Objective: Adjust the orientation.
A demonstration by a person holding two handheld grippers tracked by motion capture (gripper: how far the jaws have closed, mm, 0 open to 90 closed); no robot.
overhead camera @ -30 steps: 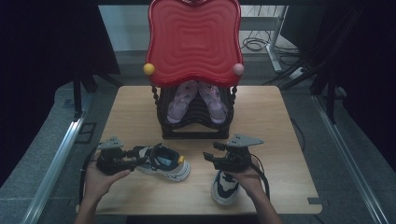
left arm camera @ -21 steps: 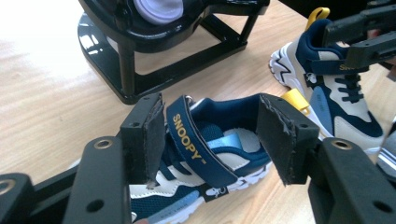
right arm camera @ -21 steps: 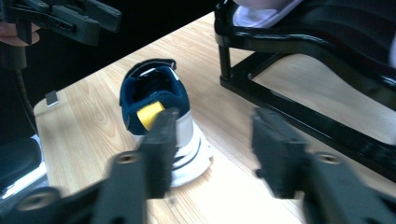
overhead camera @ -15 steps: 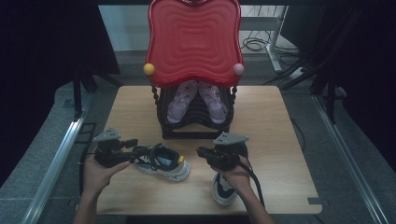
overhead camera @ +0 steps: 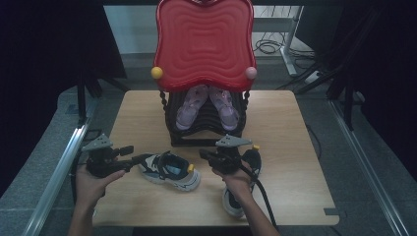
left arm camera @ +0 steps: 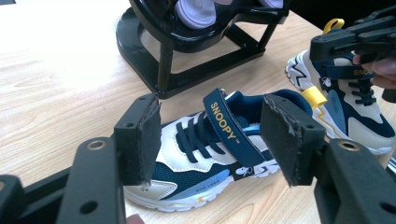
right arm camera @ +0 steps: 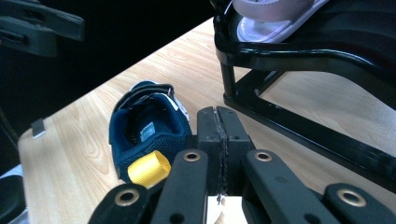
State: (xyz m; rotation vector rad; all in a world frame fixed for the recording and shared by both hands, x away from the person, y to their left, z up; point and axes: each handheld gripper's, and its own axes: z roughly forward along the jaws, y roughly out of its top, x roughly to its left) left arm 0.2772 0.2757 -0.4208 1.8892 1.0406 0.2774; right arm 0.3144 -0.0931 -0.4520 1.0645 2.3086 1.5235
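A navy and white sneaker [overhead camera: 169, 171] with a SNOOPY strap [left arm camera: 229, 123] lies on the table in front of the rack. My left gripper [overhead camera: 132, 160] sits at its toe; its jaws have just been opening and stand open [left arm camera: 212, 140], pads clear of the shoe. The matching sneaker [overhead camera: 240, 199] lies under the right forearm and appears at the right of the left gripper view [left arm camera: 345, 107]. My right gripper [overhead camera: 204, 155] hovers between the two shoes. Its jaws have just closed and are shut [right arm camera: 218, 135] with nothing in them, above the first sneaker's yellow heel loop [right arm camera: 148, 171].
A black shoe rack [overhead camera: 206, 125] at the table's middle holds a pair of pink sandals [overhead camera: 189, 105] under a red wavy panel [overhead camera: 204, 44]. The rack's base [right arm camera: 303, 130] runs close beside the right gripper. Bare wooden table [overhead camera: 290, 128] lies to the right.
The right gripper slid left from over the right sneaker toward the left one, and its jaws closed. The left gripper drew back slightly left and up, jaws wider.
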